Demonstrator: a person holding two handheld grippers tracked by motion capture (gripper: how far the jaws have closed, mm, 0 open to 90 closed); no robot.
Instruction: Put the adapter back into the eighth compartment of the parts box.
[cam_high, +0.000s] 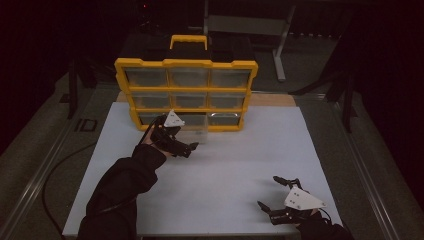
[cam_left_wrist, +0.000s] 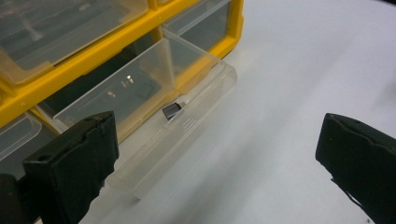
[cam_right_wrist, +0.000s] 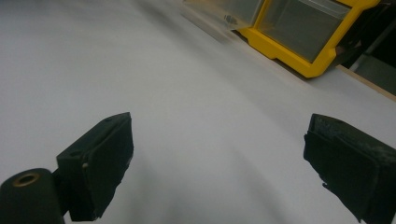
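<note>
Clear plastic forms the drawer (cam_left_wrist: 154, 88) that stands pulled out of the bottom row of the yellow organizer (cam_high: 186, 64), middle column; its long axis runs along the cabinet's front, and its open front end points toward the person across the white table (cam_high: 240, 150). In the left gripper view a small dark piece (cam_left_wrist: 172, 111) sits at the drawer's front lip, too small to identify. No readable writing shows on the cabinet or drawers.

Left gripper (cam_high: 189, 148) hovers just in front of the drawer, jaws spread wide apart and holding nothing. Right gripper (cam_high: 274, 192) rests well apart from it, near the table's front right corner, jaws likewise wide open and empty. Between the two lies bare tabletop. Behind the organizer stands a dark case with a yellow handle (cam_high: 188, 39), and a metal frame (cam_high: 280, 35) rises farther back.
</note>
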